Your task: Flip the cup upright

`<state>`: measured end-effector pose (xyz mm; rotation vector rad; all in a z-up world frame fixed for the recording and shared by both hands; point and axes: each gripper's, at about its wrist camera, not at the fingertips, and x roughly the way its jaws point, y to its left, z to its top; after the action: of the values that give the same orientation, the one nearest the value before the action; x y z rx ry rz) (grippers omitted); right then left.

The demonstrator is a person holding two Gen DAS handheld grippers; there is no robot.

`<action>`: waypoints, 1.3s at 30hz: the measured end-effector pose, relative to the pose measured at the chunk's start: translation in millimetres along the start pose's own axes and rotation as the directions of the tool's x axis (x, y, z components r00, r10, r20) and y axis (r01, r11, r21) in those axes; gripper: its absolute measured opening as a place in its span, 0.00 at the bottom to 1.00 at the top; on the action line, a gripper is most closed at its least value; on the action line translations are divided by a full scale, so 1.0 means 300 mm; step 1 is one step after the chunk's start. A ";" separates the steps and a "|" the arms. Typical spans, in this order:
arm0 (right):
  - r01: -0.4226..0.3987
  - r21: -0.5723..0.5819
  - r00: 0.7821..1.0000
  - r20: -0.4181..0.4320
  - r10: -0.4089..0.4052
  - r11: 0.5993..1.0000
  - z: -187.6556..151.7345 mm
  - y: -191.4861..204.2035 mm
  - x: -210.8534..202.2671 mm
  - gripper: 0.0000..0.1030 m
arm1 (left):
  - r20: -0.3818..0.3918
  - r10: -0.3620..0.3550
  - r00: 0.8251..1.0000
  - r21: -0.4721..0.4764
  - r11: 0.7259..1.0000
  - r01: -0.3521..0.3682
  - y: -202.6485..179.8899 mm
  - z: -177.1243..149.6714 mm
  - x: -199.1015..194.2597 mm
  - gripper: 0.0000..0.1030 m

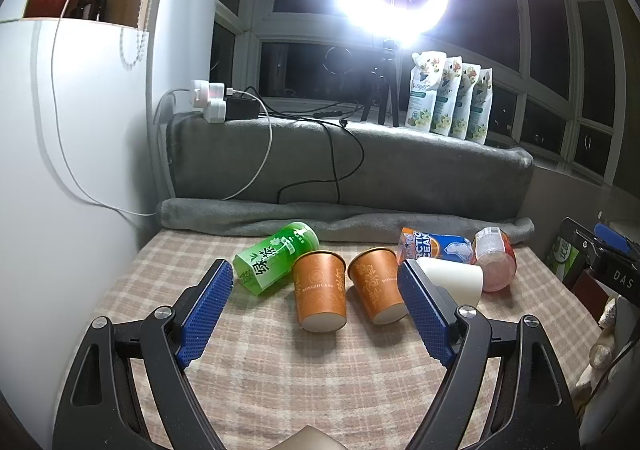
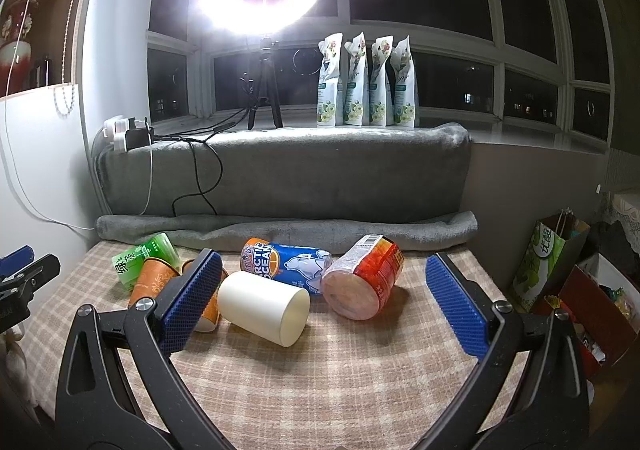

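A white cup [image 2: 265, 308] lies on its side on the checked cloth, mouth toward the front right; it also shows in the left wrist view [image 1: 454, 277]. Two orange paper cups [image 1: 320, 292] [image 1: 379, 286] stand upright beside it. My left gripper [image 1: 316, 270] is open and empty, a little in front of the orange cups. My right gripper [image 2: 322, 262] is open and empty, with the white cup lying between and just beyond its fingers, near the left finger [image 2: 192, 300].
A green tea can [image 1: 276, 256], a blue Arctic Ocean can [image 2: 286, 264] and a red-orange tub [image 2: 362, 282] lie on the cloth. A grey blanket roll [image 2: 280, 230] lines the back. Bags and boxes [image 2: 560, 278] stand off the right edge.
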<state>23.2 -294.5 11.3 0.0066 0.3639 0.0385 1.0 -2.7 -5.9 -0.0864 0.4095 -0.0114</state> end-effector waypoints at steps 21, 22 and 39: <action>0.000 0.000 1.000 -0.005 0.000 1.000 -0.001 0.001 0.006 1.00 | -0.014 -0.007 1.000 0.007 1.000 0.007 -0.008 -0.017 0.006 0.82; 0.000 0.001 1.000 -0.005 0.000 1.000 -0.003 0.000 0.007 1.00 | -0.016 -0.008 1.000 0.007 1.000 0.008 -0.006 -0.013 0.012 0.82; 0.000 0.001 1.000 -0.022 0.000 1.000 -0.018 -0.005 0.033 1.00 | -0.111 -0.036 0.993 0.028 0.999 0.040 0.049 0.015 0.123 0.82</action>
<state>30.7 -295.7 2.6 0.0073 0.3858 0.0383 36.5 11.2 -17.6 -0.0636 0.5178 -0.0603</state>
